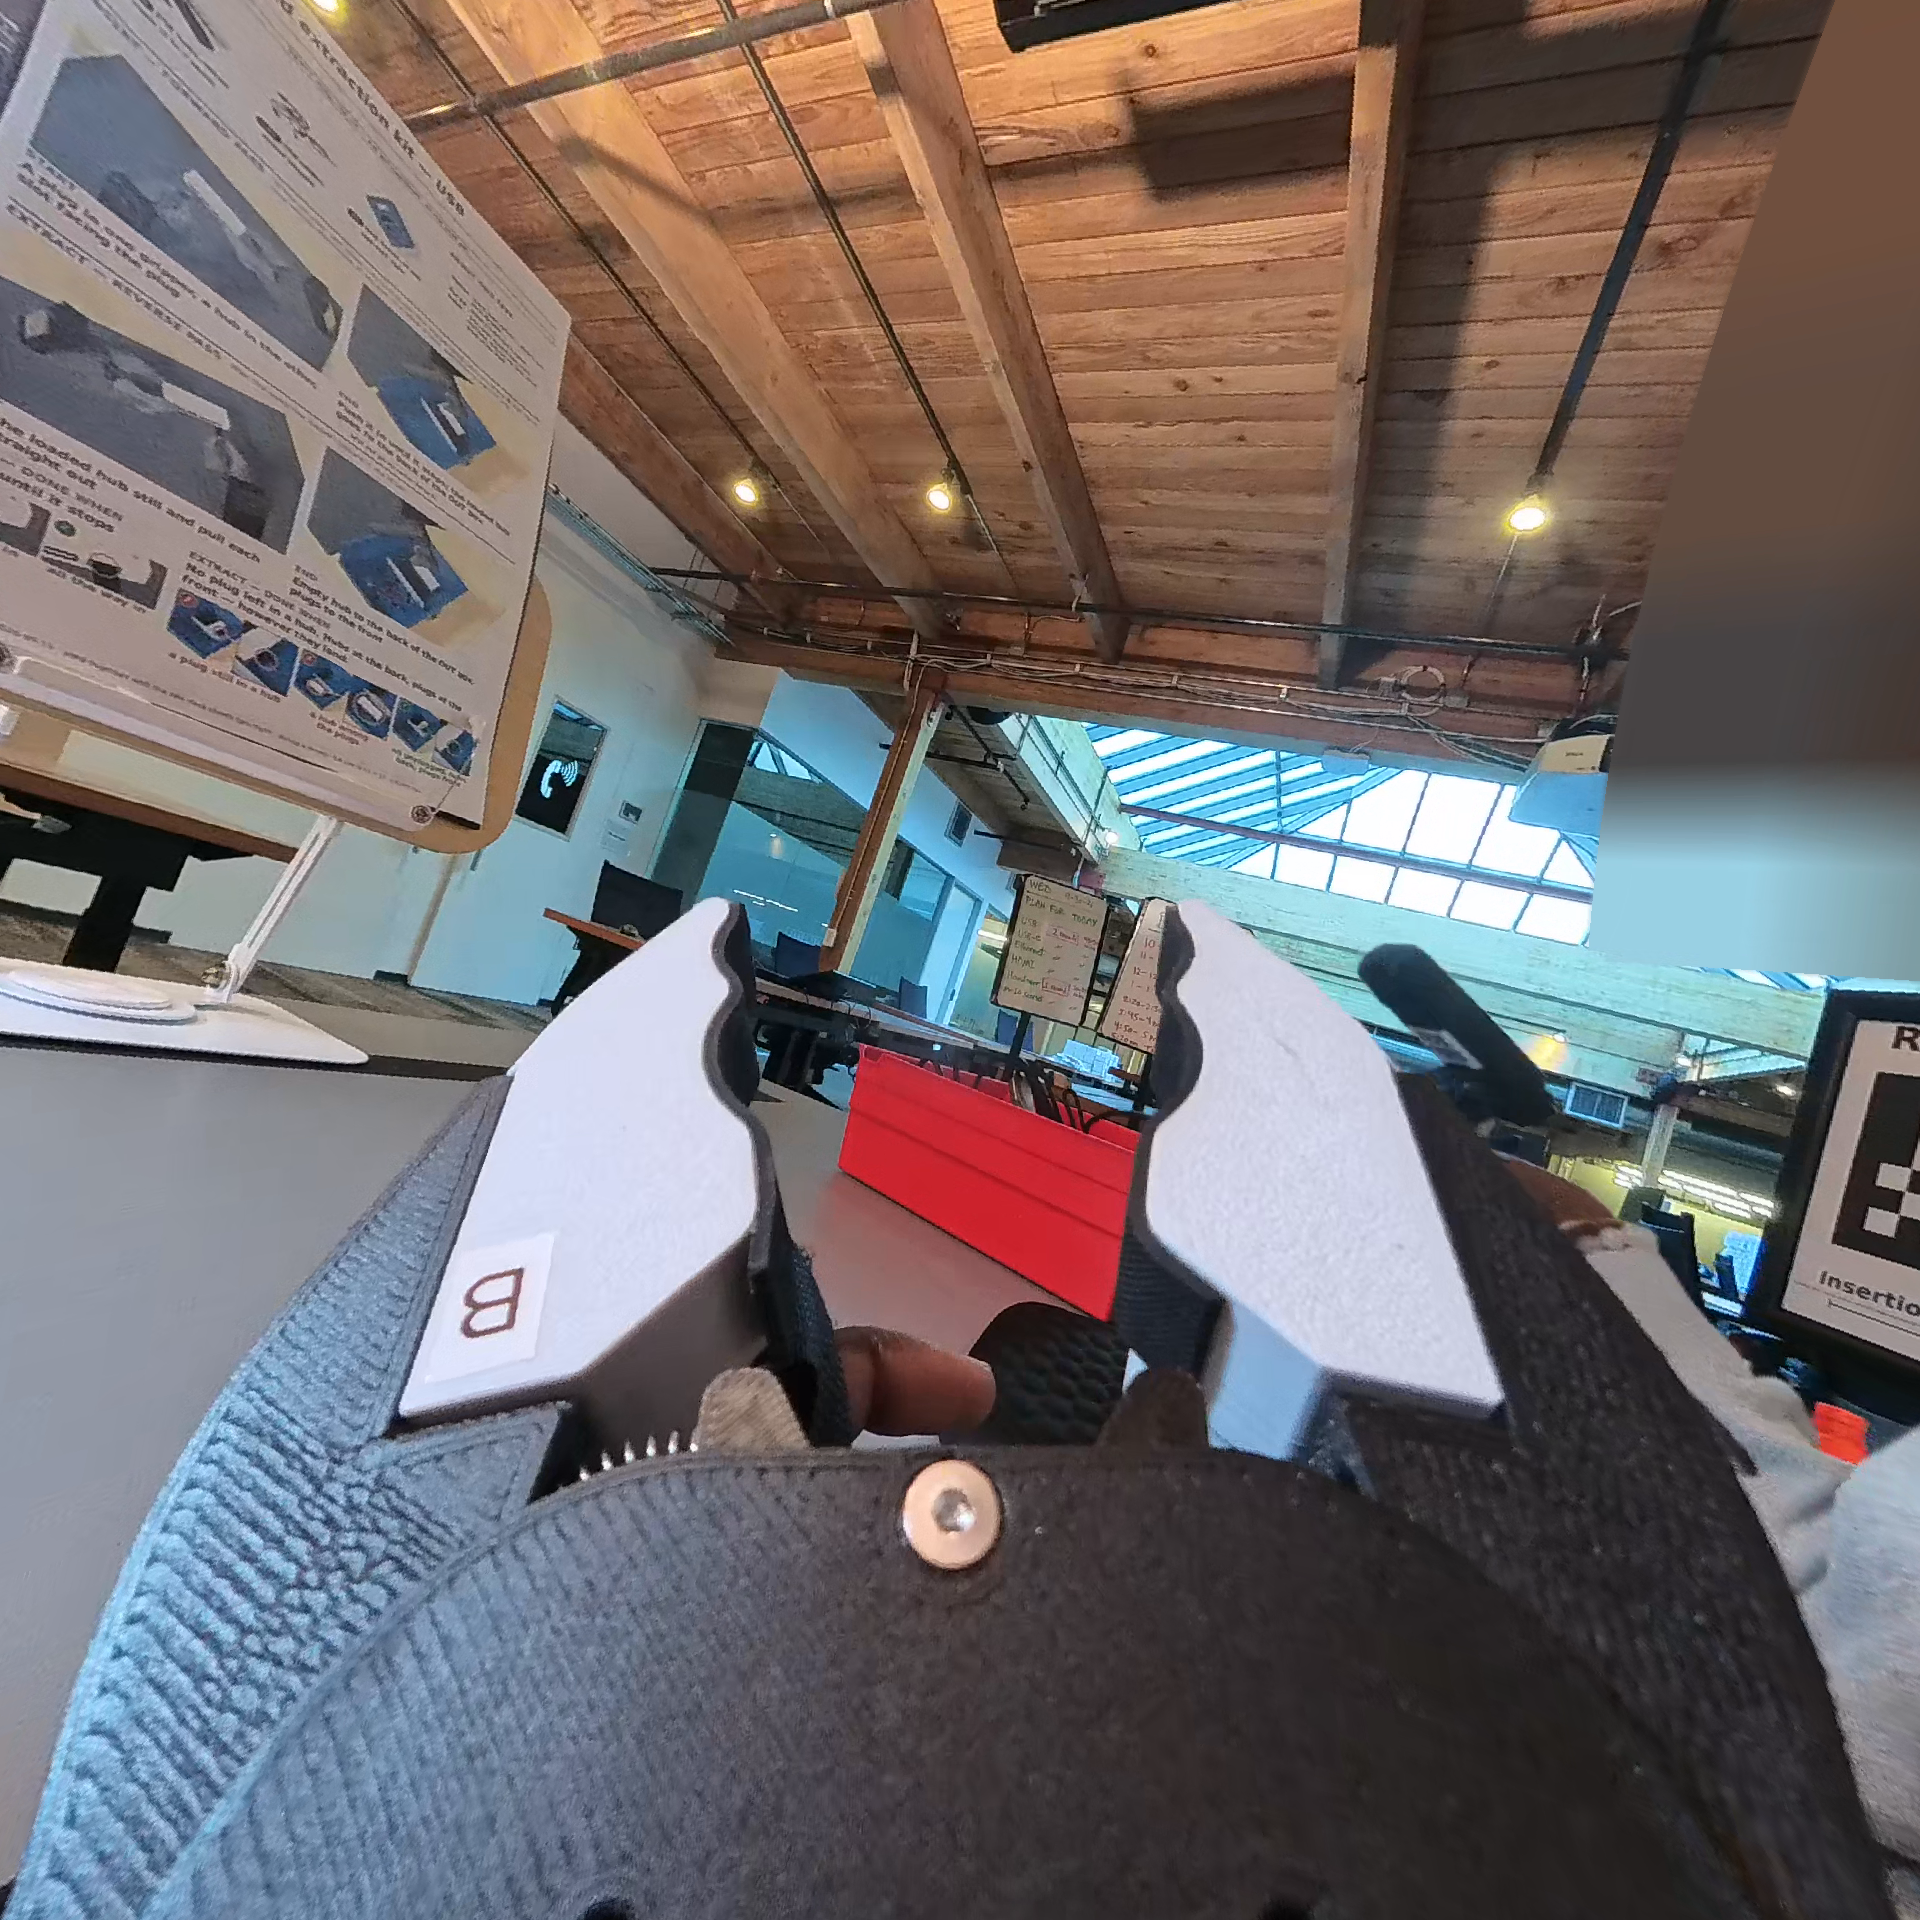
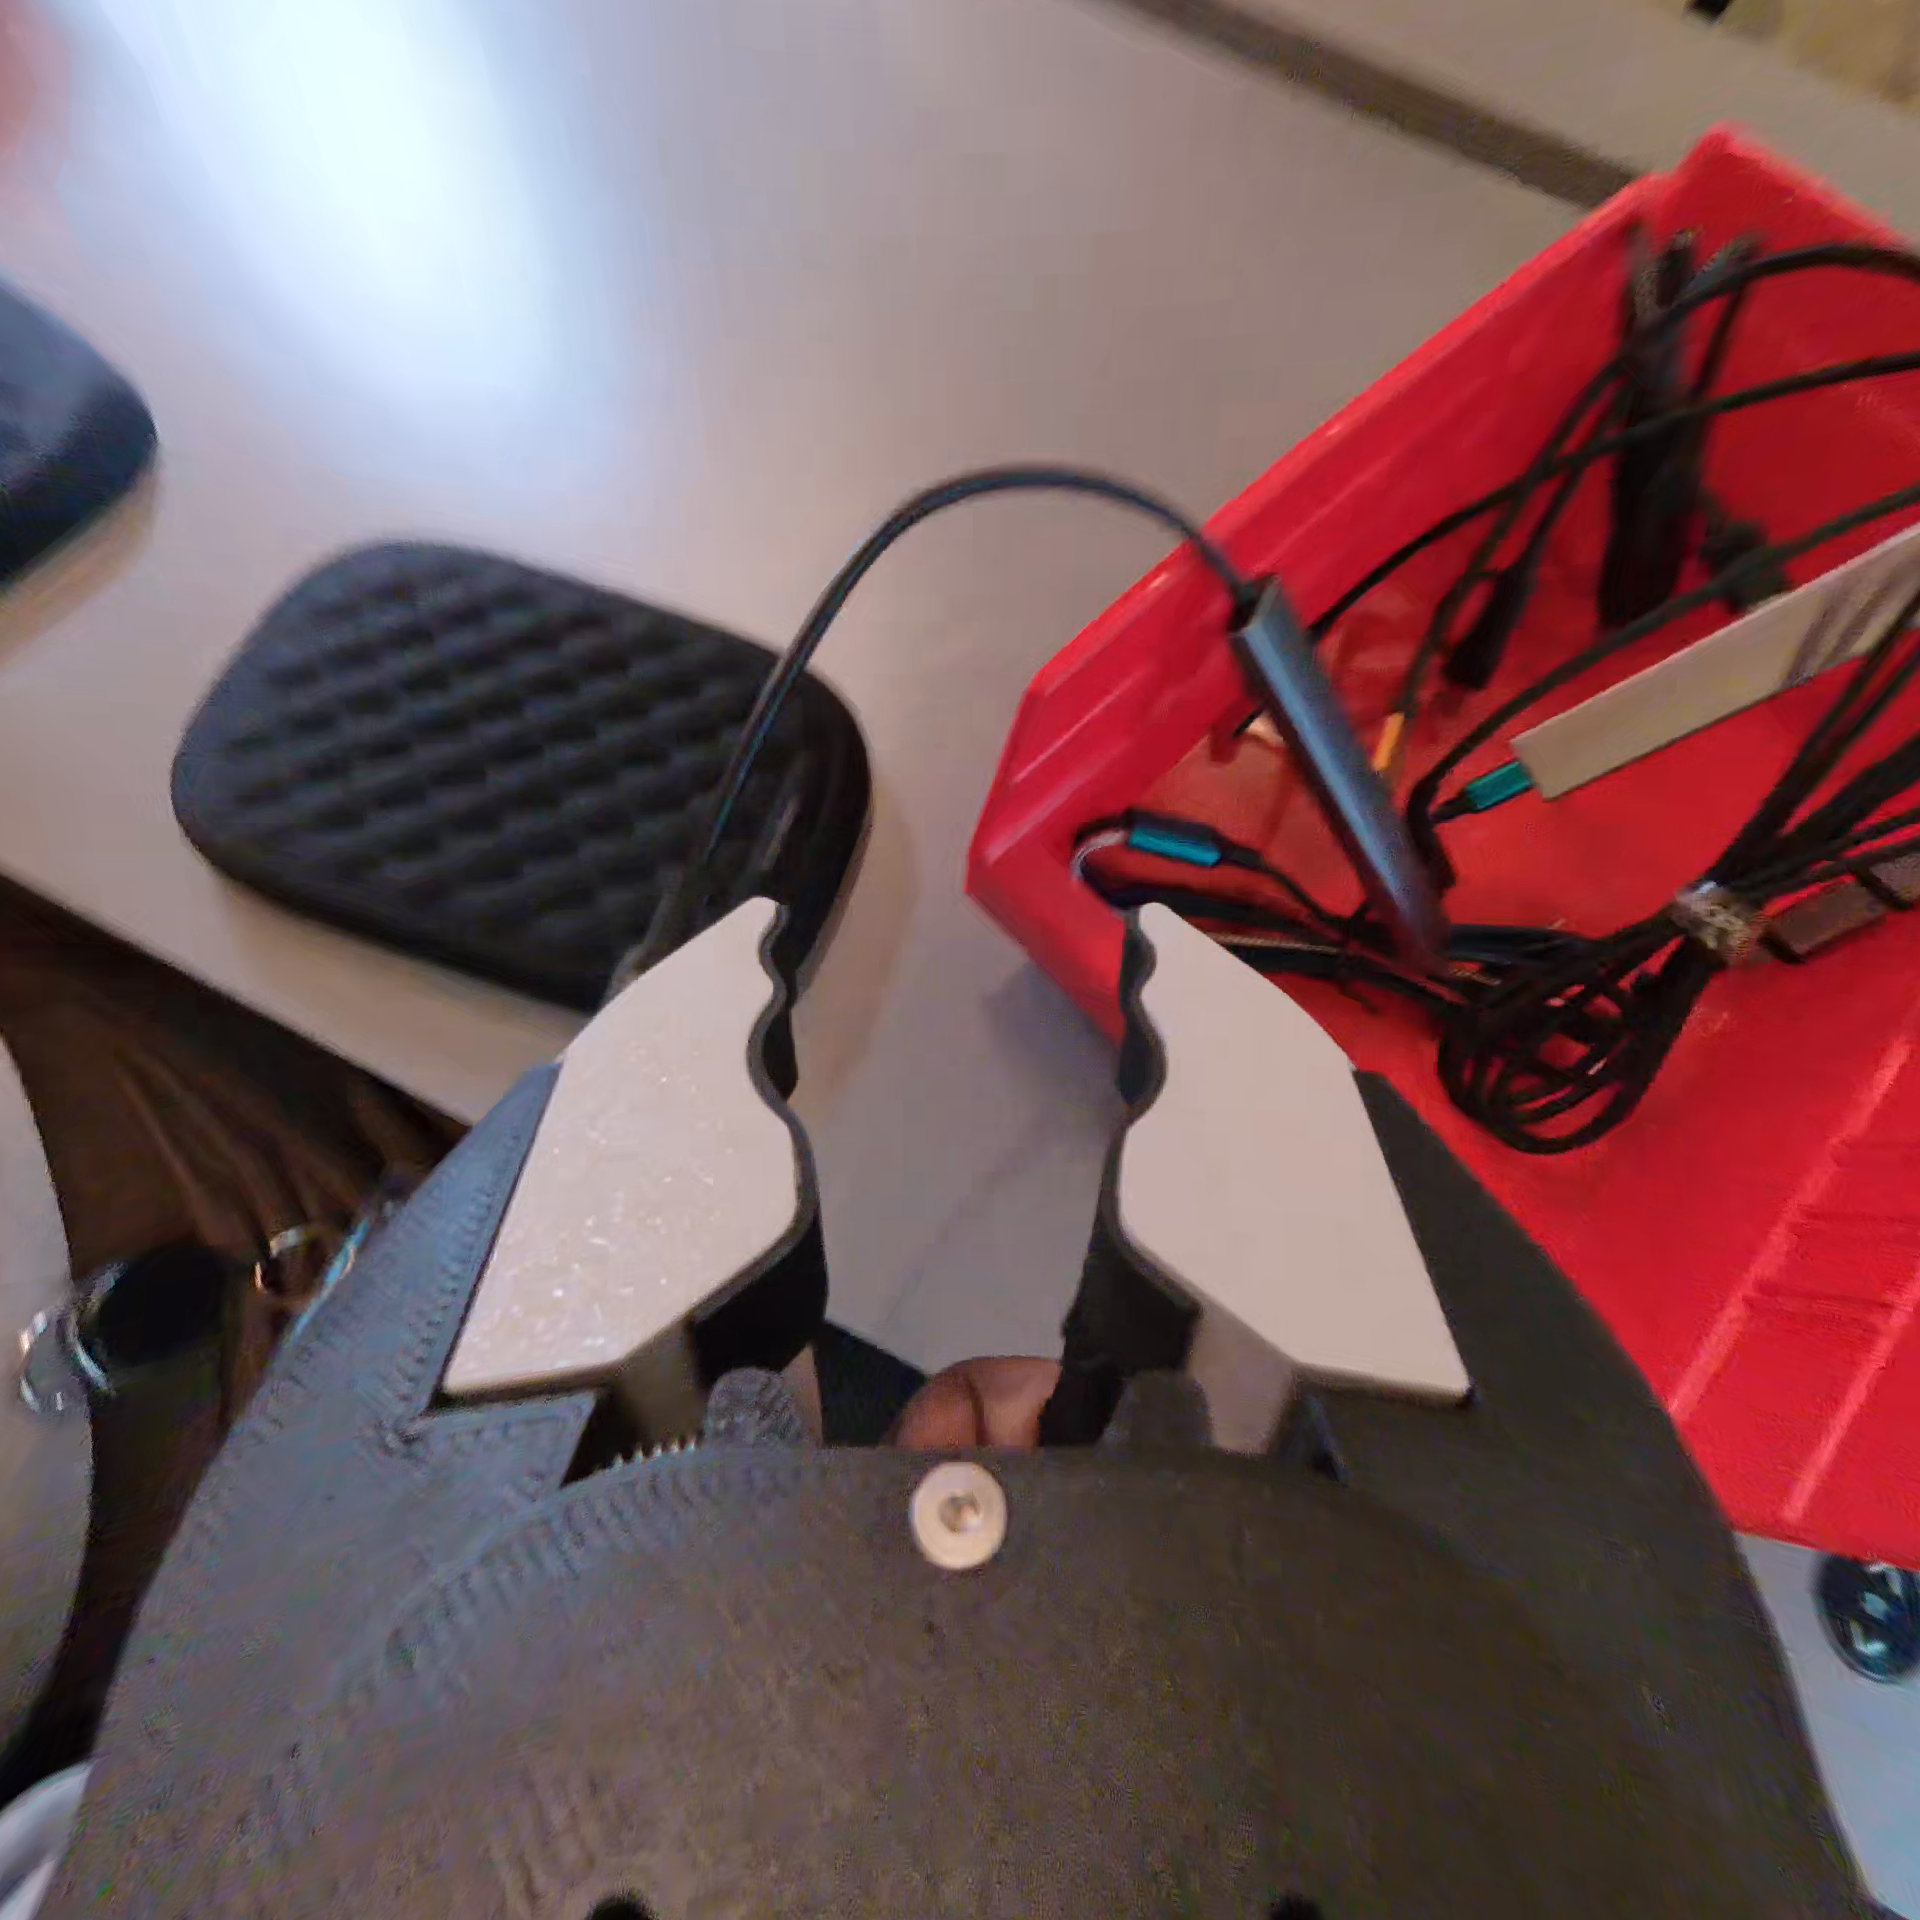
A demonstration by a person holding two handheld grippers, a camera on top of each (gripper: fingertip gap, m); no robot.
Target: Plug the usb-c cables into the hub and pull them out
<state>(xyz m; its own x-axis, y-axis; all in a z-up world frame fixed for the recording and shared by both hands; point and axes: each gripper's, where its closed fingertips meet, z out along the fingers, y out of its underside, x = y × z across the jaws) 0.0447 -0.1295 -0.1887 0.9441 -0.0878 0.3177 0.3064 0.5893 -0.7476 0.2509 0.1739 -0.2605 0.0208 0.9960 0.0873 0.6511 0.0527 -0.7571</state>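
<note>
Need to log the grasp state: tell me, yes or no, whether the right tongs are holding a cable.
No: the right tongs are open and empty over the grey tabletop, beside the red plastic bin of black cables.

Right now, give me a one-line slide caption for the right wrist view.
Open right gripper hovers over the grey table, beside a red bin holding tangled black cables and a dark hub.

Grey table (image 2: 520,312) — red bin (image 2: 1143,665), black textured pad (image 2: 468,748), white stand base (image 1: 156,1023) on it.
</note>
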